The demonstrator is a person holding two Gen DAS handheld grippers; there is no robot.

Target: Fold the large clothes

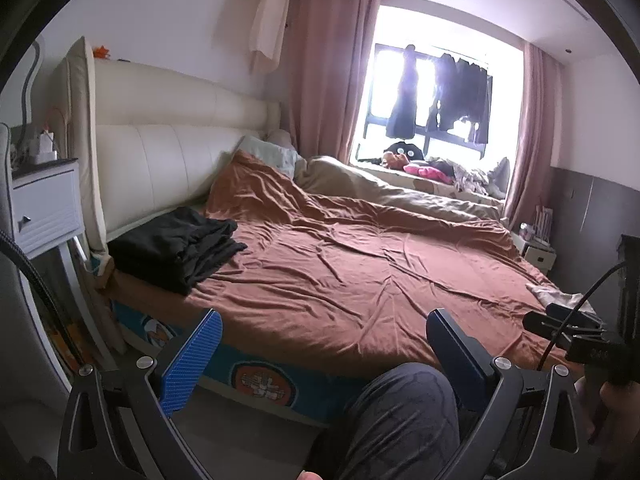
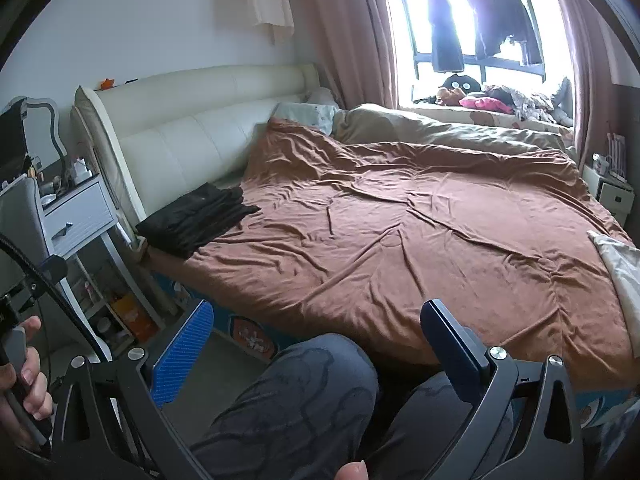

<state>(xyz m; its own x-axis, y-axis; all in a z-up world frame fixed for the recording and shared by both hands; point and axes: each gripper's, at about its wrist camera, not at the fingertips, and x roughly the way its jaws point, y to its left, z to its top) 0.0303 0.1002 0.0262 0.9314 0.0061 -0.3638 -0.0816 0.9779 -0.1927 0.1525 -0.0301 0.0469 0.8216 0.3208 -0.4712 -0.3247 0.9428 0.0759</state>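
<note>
**Both tools idle at the bed's near edge, dark clothes up and to the left**

The left tool (image 1: 320,344) and the right tool (image 2: 316,338) are both spread wide and grip nothing; each hangs over the person's knees (image 2: 304,392), short of the bed (image 1: 360,272).

The black clothes (image 1: 176,246) lie in a loosely folded heap at the left of the bed, close to the cream headboard (image 1: 168,148). In the left wrist view the heap sits in the middle left of the frame, above and left of the blue finger pad (image 1: 192,360). In the right wrist view it is likewise upper left of the tool, at (image 2: 196,220). Its long side runs slantwise, from the near left corner of the mattress up toward the headboard. I judge the left tool the nearer one, and a reach would go forward and leftward.

A pale cloth (image 2: 620,272) lies at the bed's right edge, nearer the right tool.

The rust-brown sheet (image 2: 420,240) is wrinkled but broad and mostly bare, room enough to spread a garment. A white nightstand (image 1: 44,204) stands left of the bed; garments hang in the bright window (image 1: 436,92) at the upper right.
</note>
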